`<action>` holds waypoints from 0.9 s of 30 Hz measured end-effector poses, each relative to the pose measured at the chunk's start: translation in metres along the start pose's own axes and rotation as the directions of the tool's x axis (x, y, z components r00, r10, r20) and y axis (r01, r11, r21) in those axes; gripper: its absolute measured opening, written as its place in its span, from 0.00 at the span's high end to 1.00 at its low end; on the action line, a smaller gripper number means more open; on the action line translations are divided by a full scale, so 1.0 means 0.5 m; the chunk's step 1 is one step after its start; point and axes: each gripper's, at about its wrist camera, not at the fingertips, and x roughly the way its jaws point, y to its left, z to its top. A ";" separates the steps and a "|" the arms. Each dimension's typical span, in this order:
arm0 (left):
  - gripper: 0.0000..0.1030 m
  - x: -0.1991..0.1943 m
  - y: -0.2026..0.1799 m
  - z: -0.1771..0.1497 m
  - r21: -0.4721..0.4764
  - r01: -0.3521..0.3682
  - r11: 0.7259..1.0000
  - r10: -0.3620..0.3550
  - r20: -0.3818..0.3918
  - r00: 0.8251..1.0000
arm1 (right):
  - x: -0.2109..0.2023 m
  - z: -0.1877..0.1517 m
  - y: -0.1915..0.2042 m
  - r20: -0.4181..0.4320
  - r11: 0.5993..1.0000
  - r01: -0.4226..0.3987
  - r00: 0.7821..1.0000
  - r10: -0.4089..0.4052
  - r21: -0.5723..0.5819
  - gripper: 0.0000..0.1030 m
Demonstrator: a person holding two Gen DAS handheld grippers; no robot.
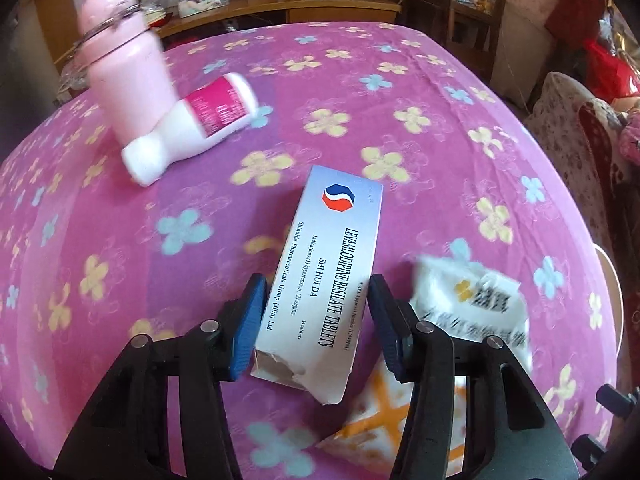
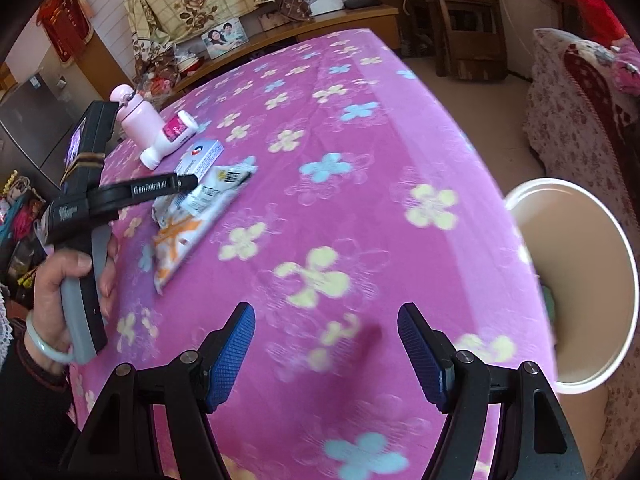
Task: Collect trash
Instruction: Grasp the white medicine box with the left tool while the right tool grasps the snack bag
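Tablet box [image 1: 320, 272] between wide left gripper [image 1: 316, 312] pads, ungrasped; wrappers [image 1: 468, 300] at 3 o'clock remain; right gripper [image 2: 326, 344] wide, empty.

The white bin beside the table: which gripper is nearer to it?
Right. The right gripper hangs open over the table edge just beside the white bin; the left gripper straddles the tablet box, farther across the table.

Tablet box [image 1: 320, 276], printed face: "LEVAMLODIPINE BESILATE TABLETS", "SHI HUI DA", "Indications: (1) hypertension, (2) angina", "Shihuida Pharmaceuticals Group (Jilin) Ltd." Left tool [image 2: 188, 182], arm: "GenRobot.AI". Print on the white wrapper [image 1: 472, 304] and the white-and-pink bottle [image 1: 192, 128] is illegible.
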 end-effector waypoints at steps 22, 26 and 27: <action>0.52 -0.133 0.246 -0.196 -0.081 -0.052 0.995 0.055 0.042 0.998 | 0.212 0.159 0.289 -0.116 0.987 0.105 0.986 -0.119 -0.120 0.18; 0.52 -0.132 0.246 -0.203 -0.093 -0.031 0.995 0.035 0.038 0.999 | 0.234 0.167 0.294 -0.109 0.983 0.126 0.984 -0.141 -0.132 0.18; 0.52 -0.132 0.246 -0.204 -0.094 -0.028 0.995 0.032 0.036 0.999 | 0.240 0.166 0.298 -0.111 0.980 0.126 0.983 -0.144 -0.154 0.18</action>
